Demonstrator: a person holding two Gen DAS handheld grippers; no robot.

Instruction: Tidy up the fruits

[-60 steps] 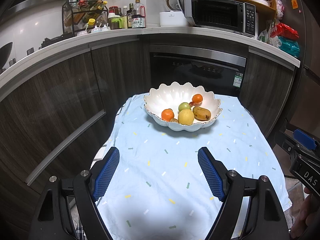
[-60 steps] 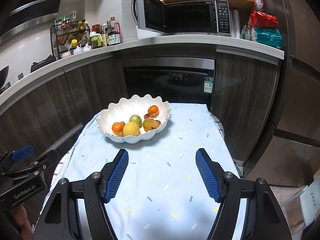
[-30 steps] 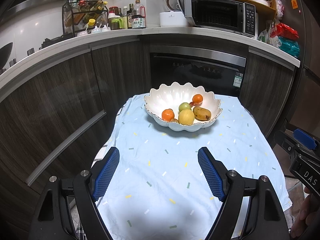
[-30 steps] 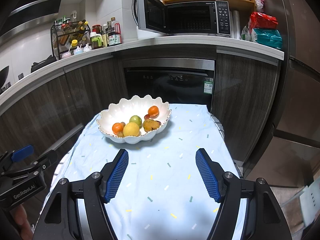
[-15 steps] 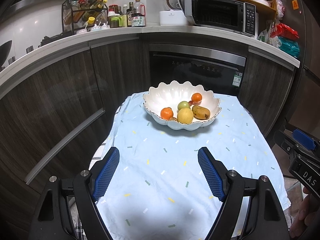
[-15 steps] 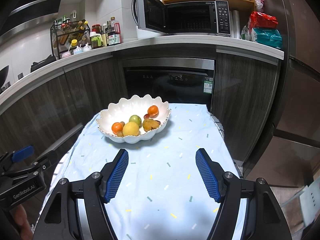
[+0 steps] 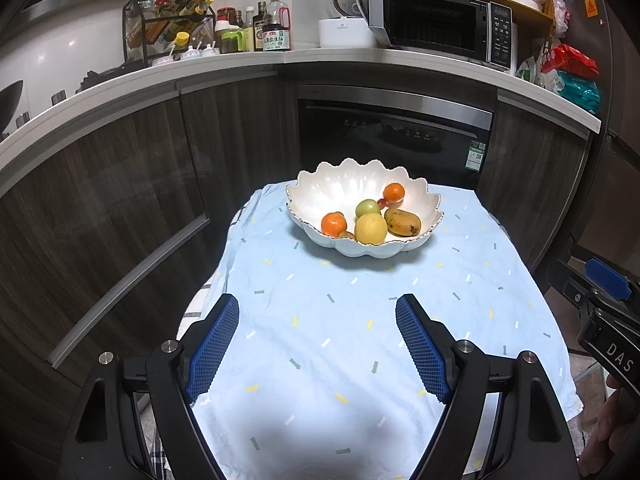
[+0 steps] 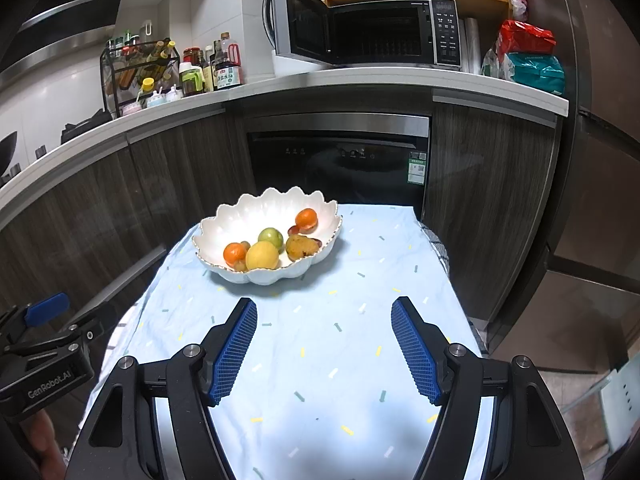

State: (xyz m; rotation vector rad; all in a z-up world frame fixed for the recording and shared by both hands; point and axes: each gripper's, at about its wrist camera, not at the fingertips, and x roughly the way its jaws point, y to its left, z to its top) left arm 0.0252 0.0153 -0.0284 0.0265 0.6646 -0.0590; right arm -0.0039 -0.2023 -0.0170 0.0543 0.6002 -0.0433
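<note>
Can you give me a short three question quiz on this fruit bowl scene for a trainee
1. True or false: the left claw and the right claw are both open and hold nothing.
2. Which fruit in the white bowl lies nearest the claws: A the yellow fruit, B the green fruit, or C the far orange?
3. Fill in: the microwave door stands ____.

Key: 1 true; 2 A; 3 open.

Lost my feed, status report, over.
Both hand-held grippers, left and right, open, empty. Fruits in white bowl. Nothing between.
</note>
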